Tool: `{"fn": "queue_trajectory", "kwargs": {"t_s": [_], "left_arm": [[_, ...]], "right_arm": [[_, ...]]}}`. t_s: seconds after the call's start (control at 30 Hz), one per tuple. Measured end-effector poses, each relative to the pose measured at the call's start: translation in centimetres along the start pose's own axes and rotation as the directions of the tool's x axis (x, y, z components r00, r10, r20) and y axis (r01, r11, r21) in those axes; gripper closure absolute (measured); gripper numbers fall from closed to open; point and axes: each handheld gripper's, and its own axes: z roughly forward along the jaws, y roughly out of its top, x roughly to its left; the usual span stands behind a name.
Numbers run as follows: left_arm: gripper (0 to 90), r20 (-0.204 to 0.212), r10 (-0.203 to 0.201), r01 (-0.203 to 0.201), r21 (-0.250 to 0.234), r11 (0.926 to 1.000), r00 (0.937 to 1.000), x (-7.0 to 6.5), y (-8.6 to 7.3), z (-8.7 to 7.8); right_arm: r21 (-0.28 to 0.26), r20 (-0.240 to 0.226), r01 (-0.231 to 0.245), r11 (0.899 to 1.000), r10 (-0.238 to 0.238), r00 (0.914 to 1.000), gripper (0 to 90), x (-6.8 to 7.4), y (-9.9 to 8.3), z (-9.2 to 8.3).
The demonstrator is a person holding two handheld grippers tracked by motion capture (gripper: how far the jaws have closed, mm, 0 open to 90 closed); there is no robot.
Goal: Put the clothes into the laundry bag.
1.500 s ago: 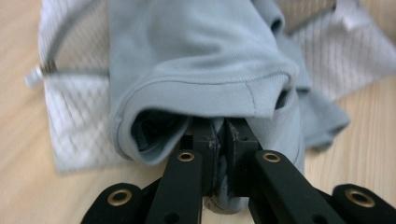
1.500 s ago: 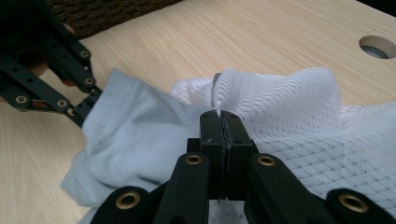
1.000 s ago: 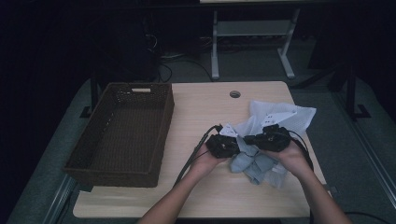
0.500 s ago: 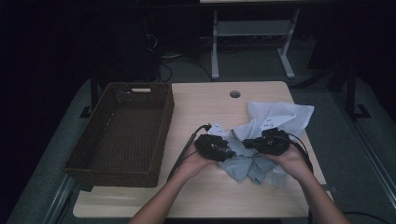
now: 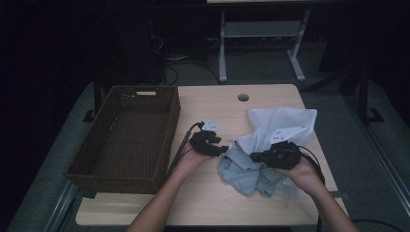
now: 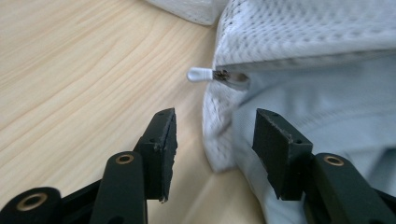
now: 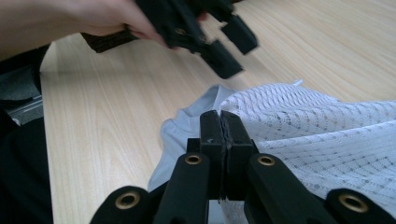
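Now: right gripper clamped tight on a fold of the pale cloth, crumpled on the surface right of the basket. Left gripper just beside the cloth's edge, jaws just opened, hem and zip pull ahead of them, pads not pressing. Cloth half blue, half white mesh.

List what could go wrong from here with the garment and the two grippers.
1. The left gripper has just been opening; its pads stand apart beside the garment edge and press nothing, so a closing may miss the fabric.
2. The right gripper is shut on a thin fold; a pull might slip it free.
3. The zipper pull sticks out near the left jaws and could snag.
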Motion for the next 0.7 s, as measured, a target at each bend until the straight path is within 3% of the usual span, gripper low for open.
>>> {"fn": "queue_trajectory", "kwargs": {"t_s": [0.2, 0.33, 0.43, 0.57, 0.7], "left_arm": [[46.9, 0.022, 0.021, -0.022, 0.046, 0.9987, 0.9995, 0.3, 0.7, 3.3], [49.5, 0.041, 0.025, -0.028, 0.063, 0.9976, 0.9989, 0.4, 0.8, 4.3], [56.0, 0.044, 0.038, -0.041, 0.073, 0.9965, 0.9983, 0.2, 0.9, 4.6], [76.5, 0.057, 0.058, -0.064, 0.1, 0.9929, 0.9967, 0.0, 0.9, 4.8], [87.2, 0.071, 0.038, -0.045, 0.099, 0.9941, 0.9968, 0.1, 0.9, 4.6]], "right_arm": [[-0.011, -0.003, -0.001, 1.0, 0.001, 1.0, 88.7, -0.1, 0.0, -0.1], [-0.018, 0.003, 0.0, 1.0, 0.0, 1.0, 88.6, -0.2, -0.1, -0.4], [-0.022, 0.007, -0.004, 1.0, 0.004, 1.0, 88.6, -0.4, -0.1, -0.4], [-0.023, 0.008, -0.004, 1.0, 0.004, 1.0, 88.6, -0.5, -0.2, -0.5], [-0.028, 0.01, -0.008, 1.0, 0.008, 0.9999, 88.6, -0.5, -0.2, -0.5]]}}
